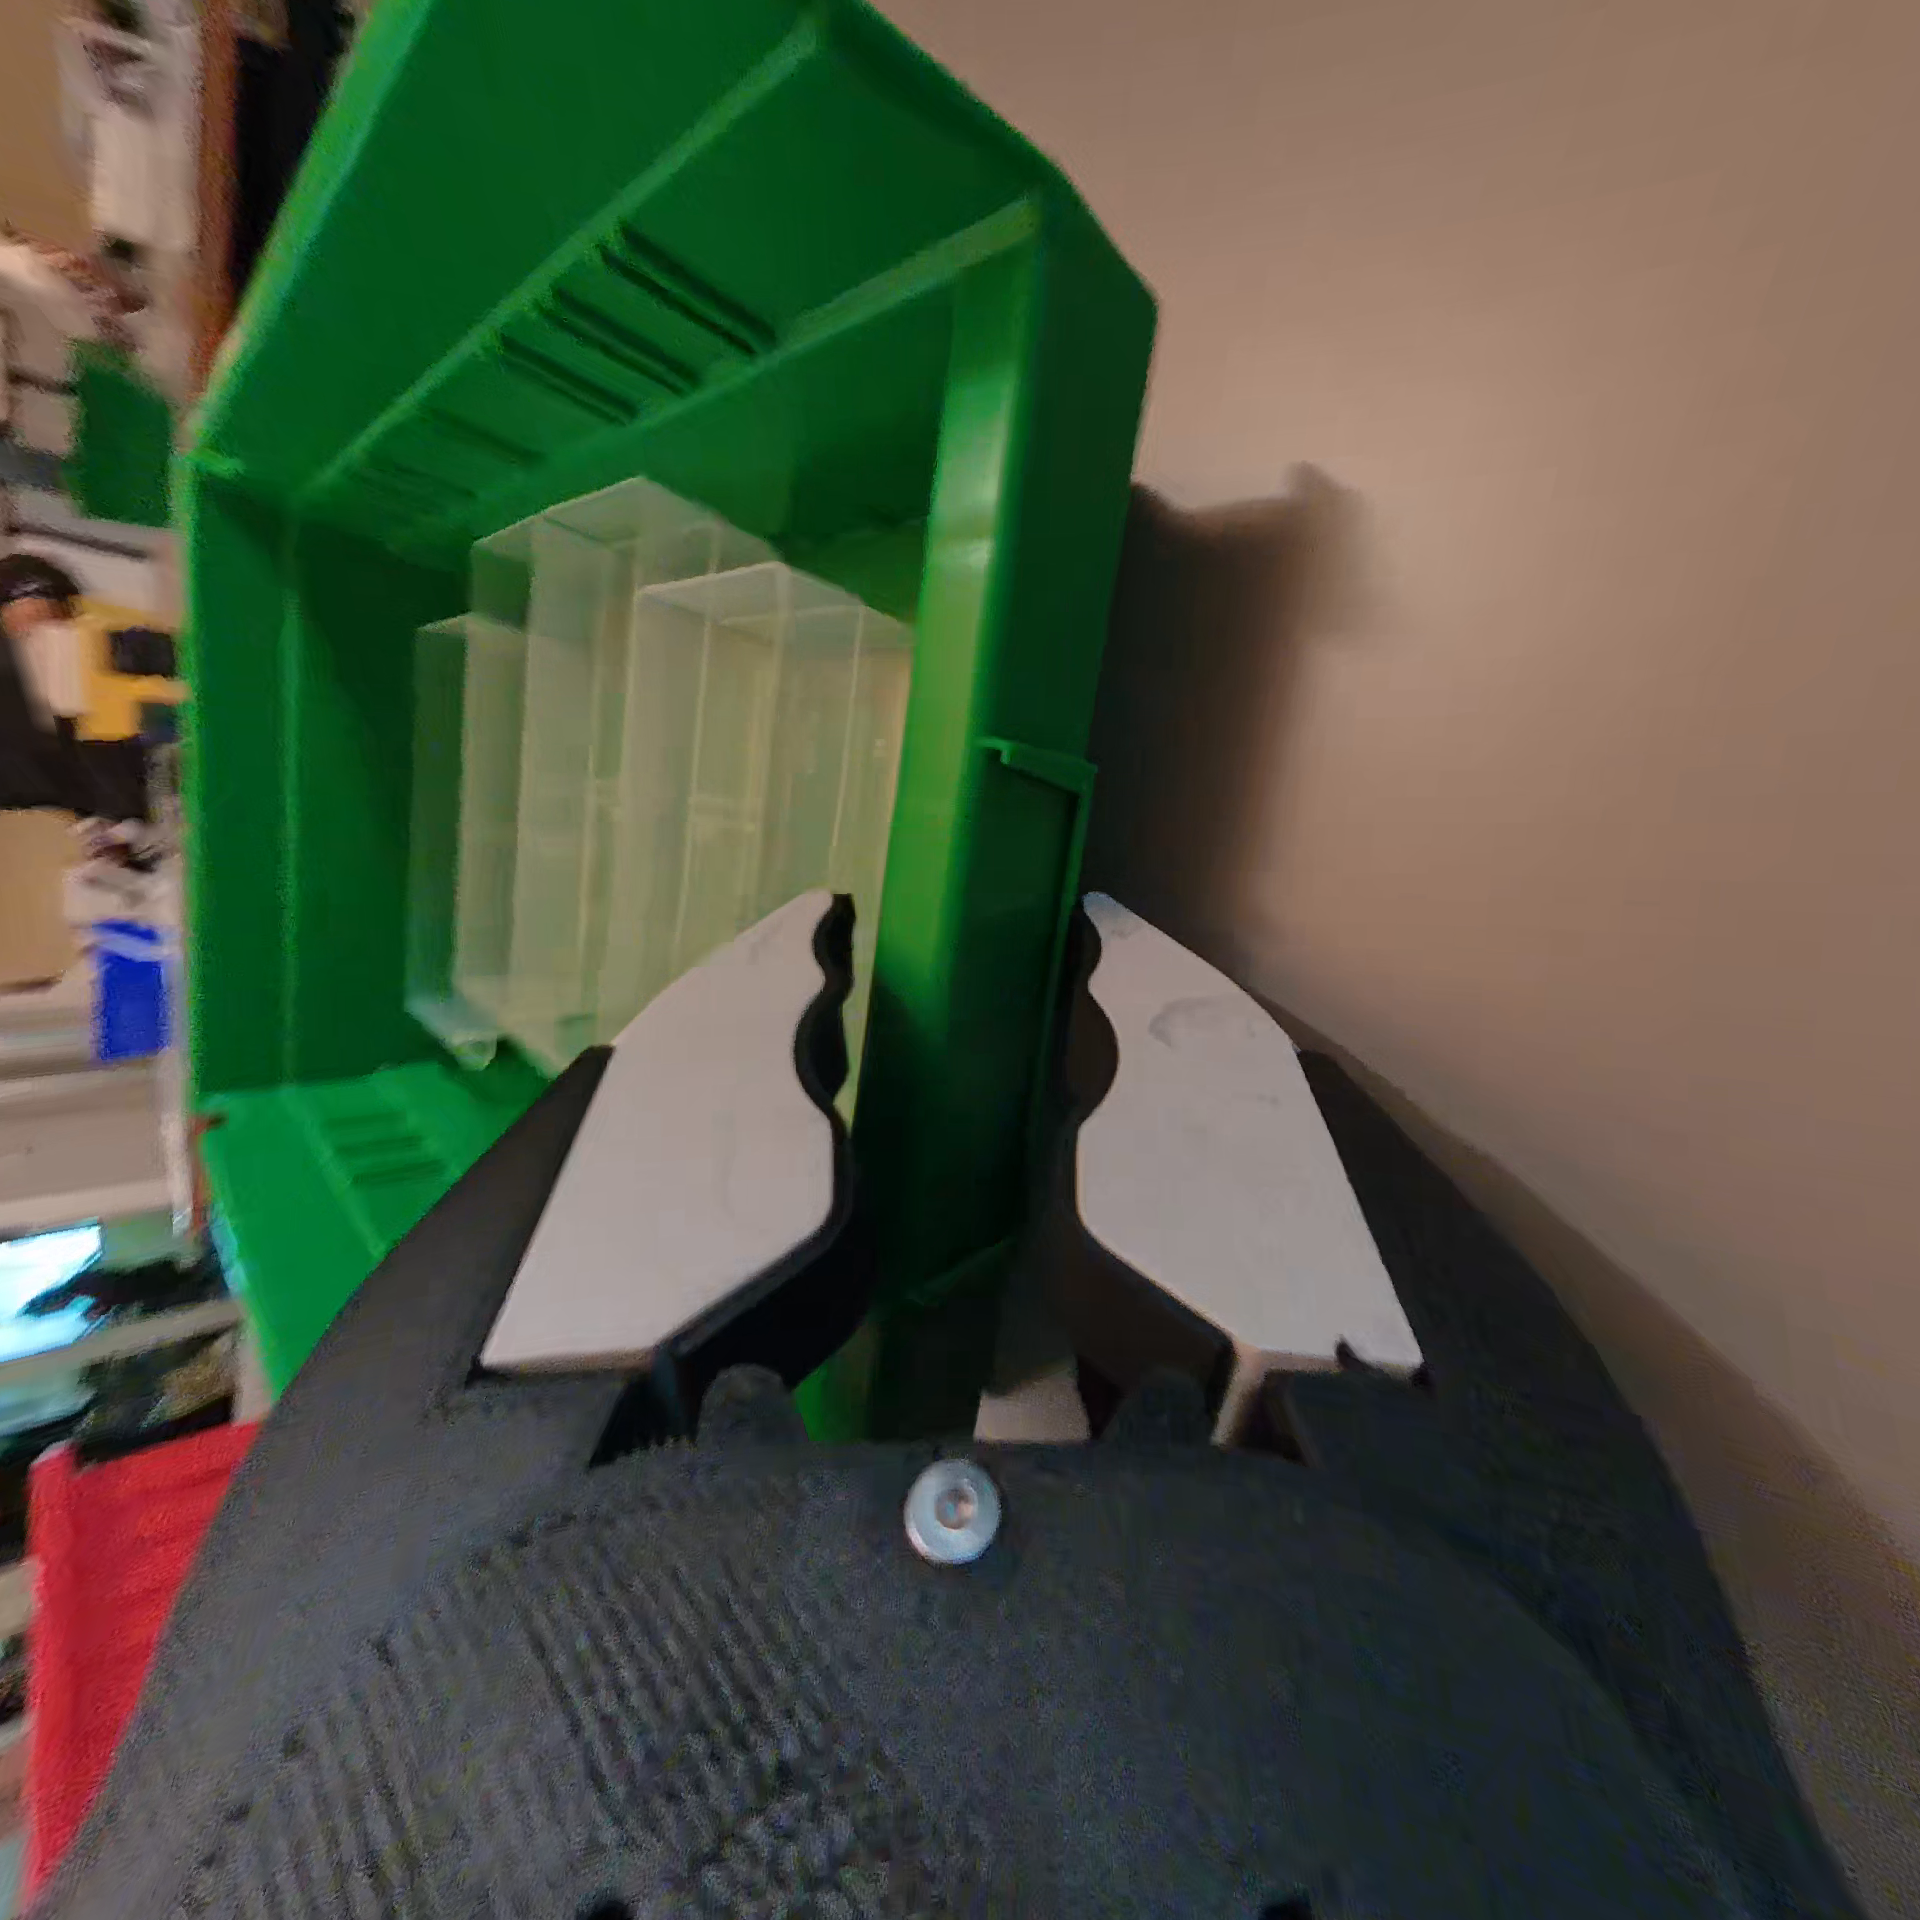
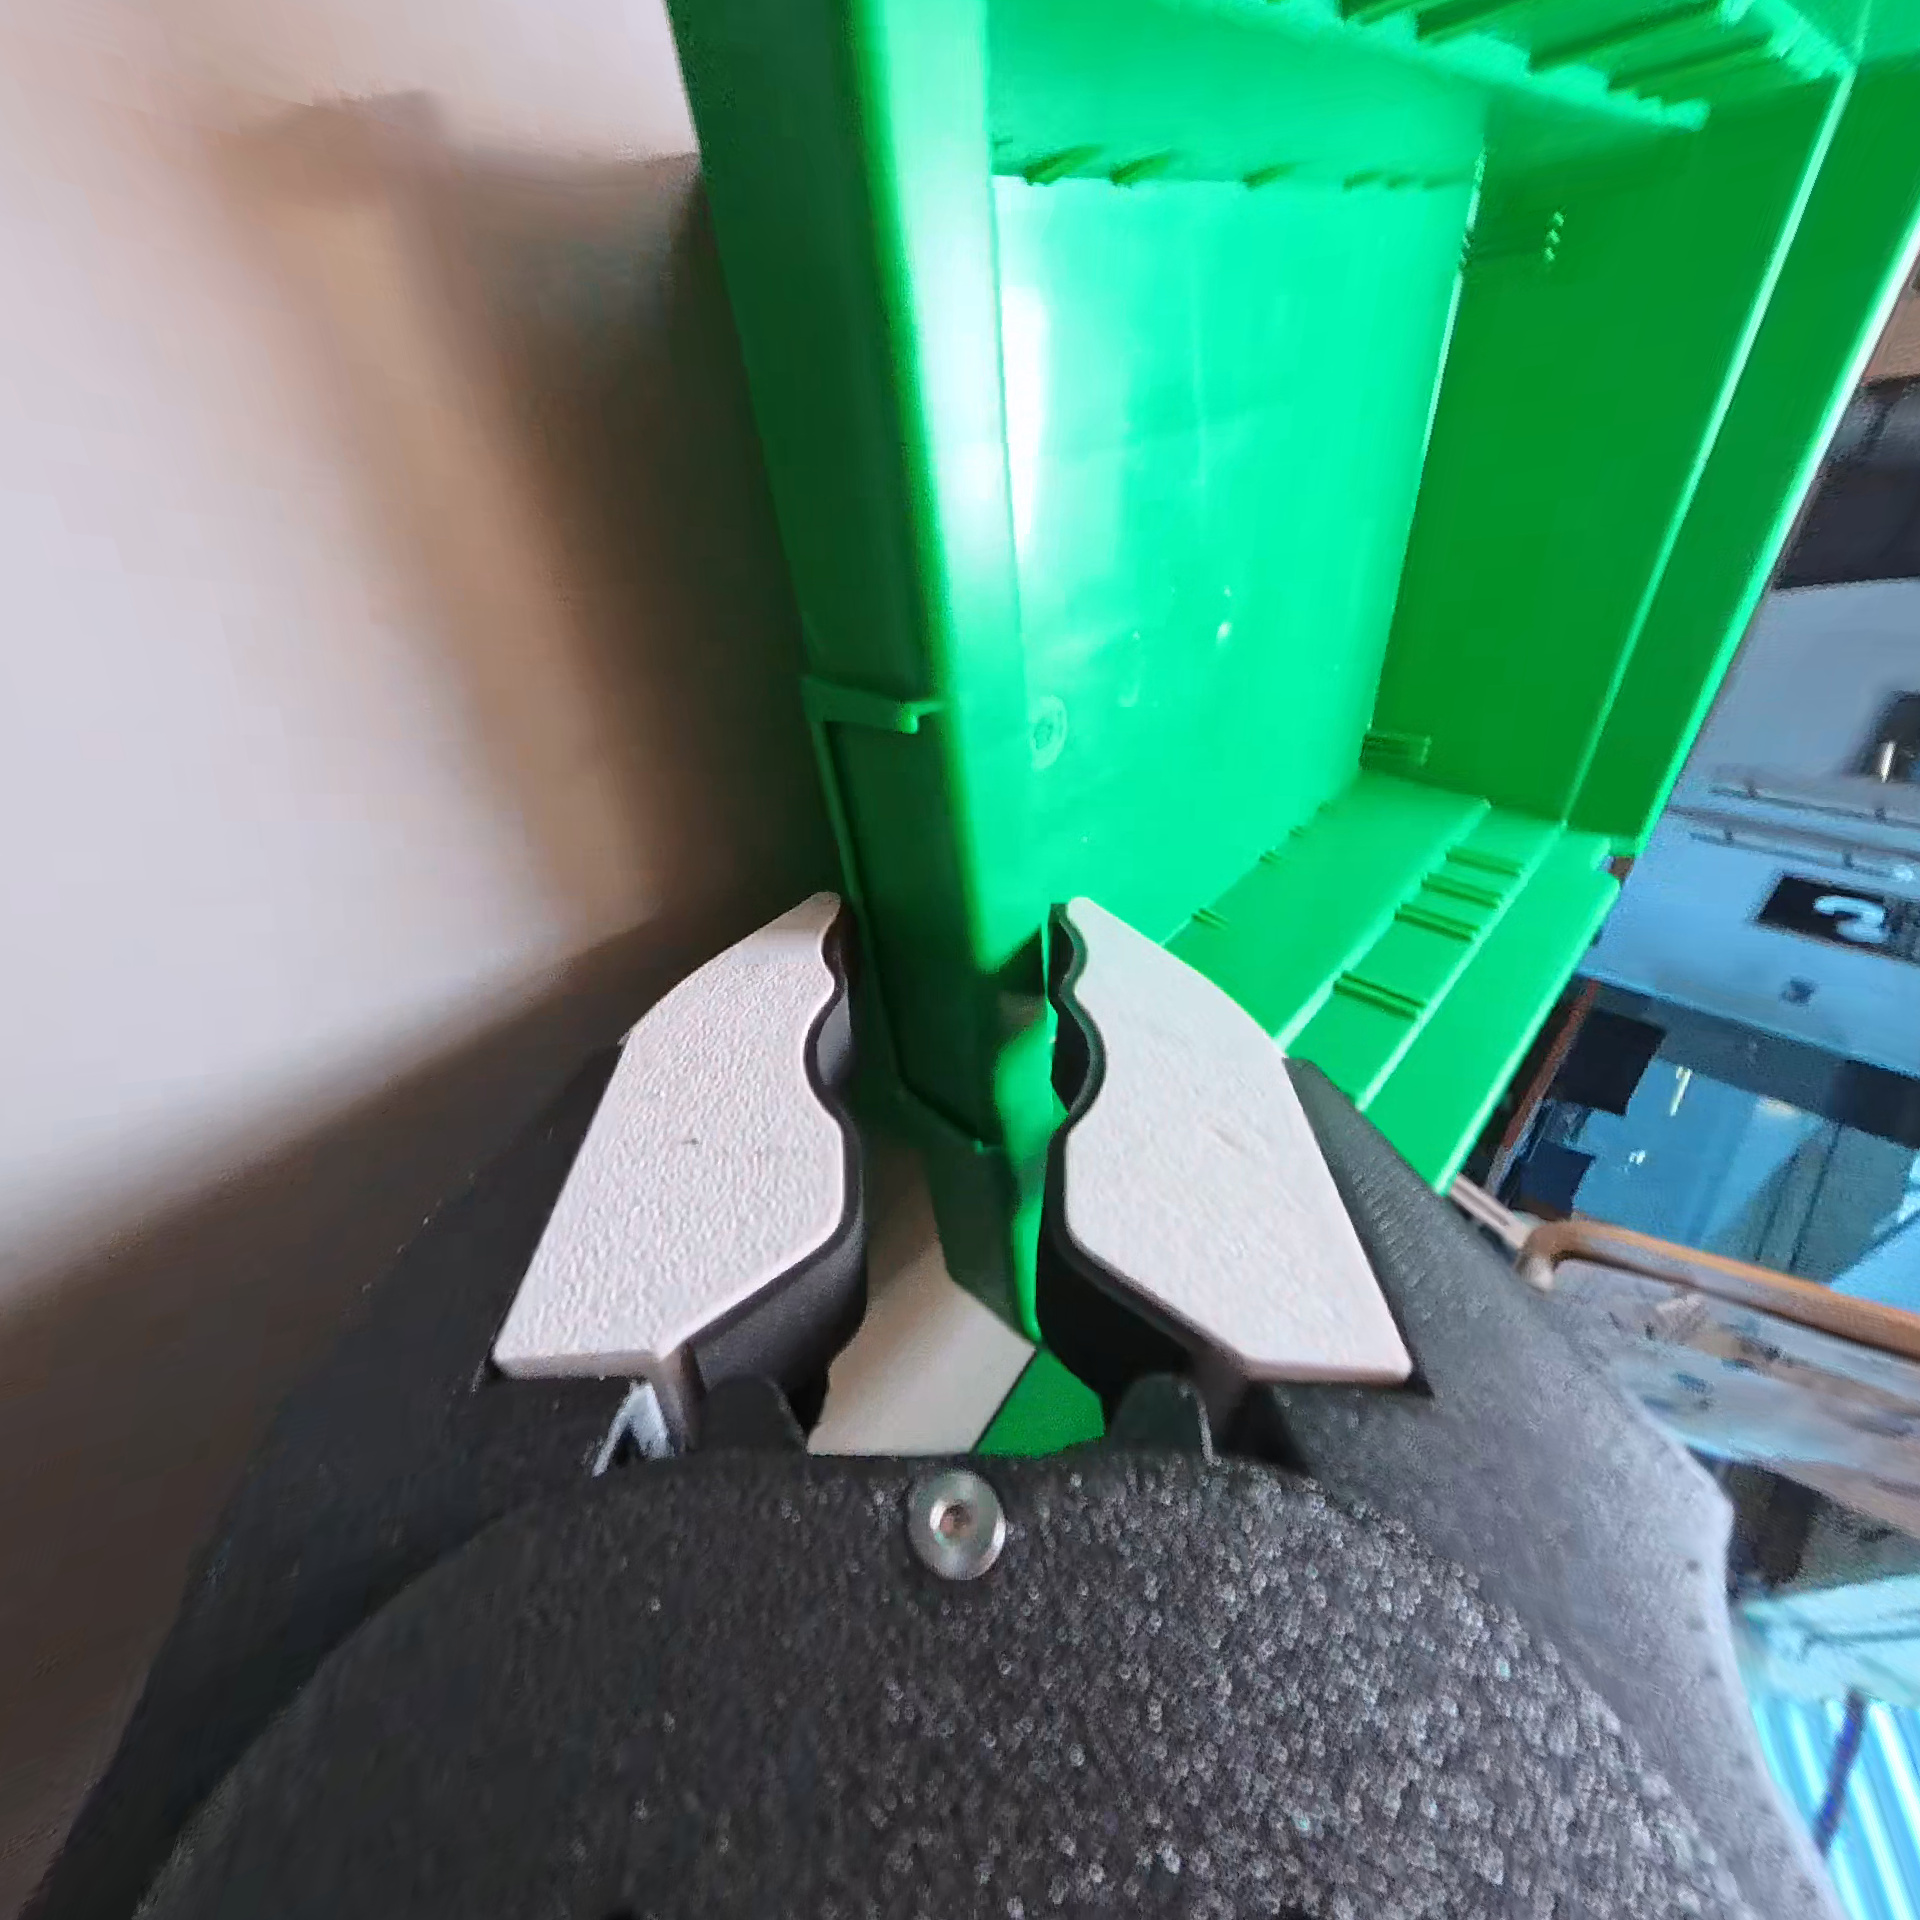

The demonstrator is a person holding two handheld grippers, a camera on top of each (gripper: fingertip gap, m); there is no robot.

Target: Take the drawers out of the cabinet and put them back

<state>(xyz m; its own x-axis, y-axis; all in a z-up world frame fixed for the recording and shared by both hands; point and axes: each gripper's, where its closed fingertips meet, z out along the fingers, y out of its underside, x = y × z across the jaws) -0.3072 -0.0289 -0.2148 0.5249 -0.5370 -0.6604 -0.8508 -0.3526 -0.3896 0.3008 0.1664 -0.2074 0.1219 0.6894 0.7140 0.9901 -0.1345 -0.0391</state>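
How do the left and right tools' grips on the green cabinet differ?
The left tool clamps a cabinet wall beside clear drawers; the right tool clamps a wall beside an empty bay. Both are shut on a wall's edge, one finger inside, one outside.

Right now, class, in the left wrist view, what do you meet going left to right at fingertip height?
Blue bin → clear drawers → green cabinet wall, clamped by the left gripper → beige tabletop.
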